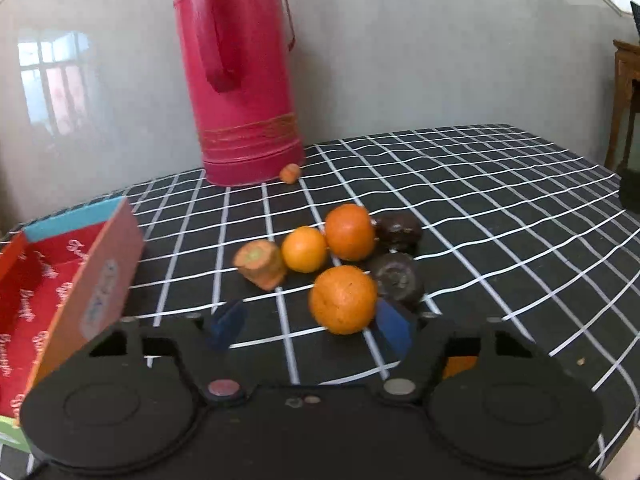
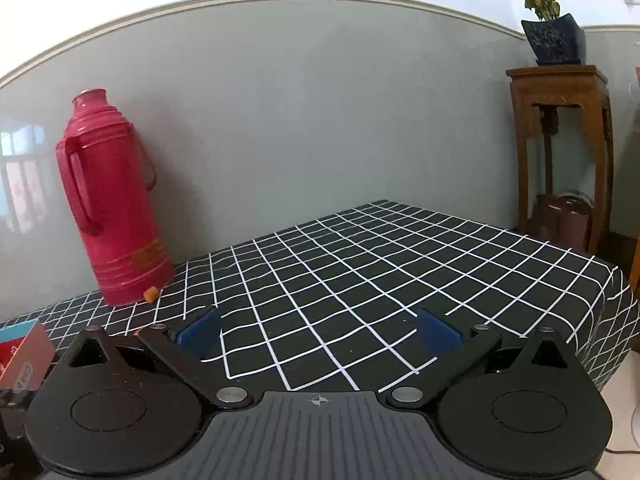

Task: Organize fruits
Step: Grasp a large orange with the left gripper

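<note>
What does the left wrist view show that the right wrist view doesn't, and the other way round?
Left wrist only: three round oranges, nearest, two dark brown fruits, a cut carrot stub, and the open left gripper.

Right wrist only: a wooden stand bearing a potted plant, and the open right gripper.

Both: the red thermos flask, the small orange piece at its base, the checked black tablecloth, and the red cardboard box.

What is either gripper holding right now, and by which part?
Nothing. The left gripper is open, its jaws spread near the closest round orange fruit without closing on it. The right gripper is open over the black checked tablecloth.
</note>
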The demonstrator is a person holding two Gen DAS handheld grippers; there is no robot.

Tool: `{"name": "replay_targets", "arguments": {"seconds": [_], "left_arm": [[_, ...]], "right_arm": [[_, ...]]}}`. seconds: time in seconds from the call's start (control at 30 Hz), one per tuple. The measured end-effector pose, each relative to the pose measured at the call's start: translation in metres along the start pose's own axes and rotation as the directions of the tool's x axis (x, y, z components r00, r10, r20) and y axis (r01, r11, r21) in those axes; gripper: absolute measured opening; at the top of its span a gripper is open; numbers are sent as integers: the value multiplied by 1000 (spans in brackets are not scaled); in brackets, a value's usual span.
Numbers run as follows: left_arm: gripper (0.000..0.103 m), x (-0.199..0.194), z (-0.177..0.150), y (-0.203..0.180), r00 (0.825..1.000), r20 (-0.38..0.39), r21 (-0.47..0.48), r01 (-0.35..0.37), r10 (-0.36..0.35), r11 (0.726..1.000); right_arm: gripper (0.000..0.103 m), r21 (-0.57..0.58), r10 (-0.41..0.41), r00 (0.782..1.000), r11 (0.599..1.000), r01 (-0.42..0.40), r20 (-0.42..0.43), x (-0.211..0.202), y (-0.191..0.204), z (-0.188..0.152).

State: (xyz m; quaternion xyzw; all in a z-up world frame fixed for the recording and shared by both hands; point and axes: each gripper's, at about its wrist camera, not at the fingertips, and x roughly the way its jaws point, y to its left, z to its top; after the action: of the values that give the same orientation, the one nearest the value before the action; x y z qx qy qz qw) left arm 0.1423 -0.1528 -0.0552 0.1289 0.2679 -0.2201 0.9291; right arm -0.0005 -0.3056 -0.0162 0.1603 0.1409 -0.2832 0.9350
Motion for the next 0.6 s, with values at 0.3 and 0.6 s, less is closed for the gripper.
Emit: {"name": "replay_targets", "arguments": {"seconds": [0.3, 0.6], "left_arm": [[26, 4, 0, -8, 999, -4, -4, 42, -42, 999], [26, -21, 4, 13, 988, 100, -30, -115, 118, 993]], "right_arm": [[103, -7, 0, 1000, 1000, 0, -23, 5, 1, -4], [103, -24, 30, 999, 999, -31, -29, 6, 12, -7]]}}
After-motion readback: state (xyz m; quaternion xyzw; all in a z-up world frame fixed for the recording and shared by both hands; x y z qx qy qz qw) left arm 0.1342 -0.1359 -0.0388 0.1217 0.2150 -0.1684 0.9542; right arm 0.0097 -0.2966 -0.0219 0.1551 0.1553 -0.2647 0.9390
